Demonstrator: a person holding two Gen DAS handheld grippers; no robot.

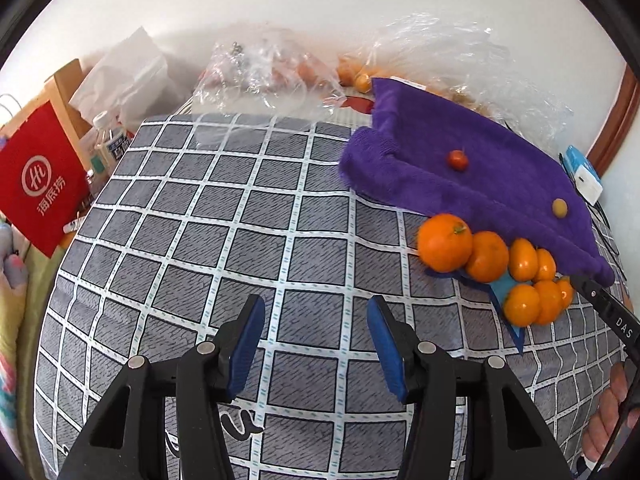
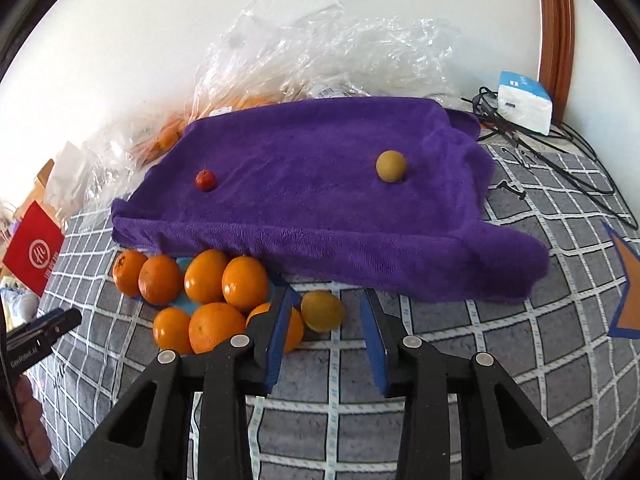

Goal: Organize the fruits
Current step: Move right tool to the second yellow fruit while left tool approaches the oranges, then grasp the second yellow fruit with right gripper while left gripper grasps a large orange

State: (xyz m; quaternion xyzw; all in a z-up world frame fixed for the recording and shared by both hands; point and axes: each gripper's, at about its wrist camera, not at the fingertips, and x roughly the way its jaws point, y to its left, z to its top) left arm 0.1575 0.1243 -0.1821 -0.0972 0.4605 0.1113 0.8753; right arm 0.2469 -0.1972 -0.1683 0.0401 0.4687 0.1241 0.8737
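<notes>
Purple towel (image 2: pixel 304 184), orange fruits (image 2: pixel 216 300), grey white-checked cloth (image 1: pixel 224 216), red bag (image 1: pixel 40 176)

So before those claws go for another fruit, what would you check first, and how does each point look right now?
1. Right claw open with nothing between its pads: ok.
2. Left claw open and empty over the checked cover: ok.
3. Yellowish citrus just ahead of the right claw, free to reach: ok.
4. Oranges bunched and touching, may roll if nudged: not ok.
5. Purple towel lying flat for the fruit: ok.
6. Whether the towel's small red fruit and round yellow fruit sit steady: cannot tell.
</notes>
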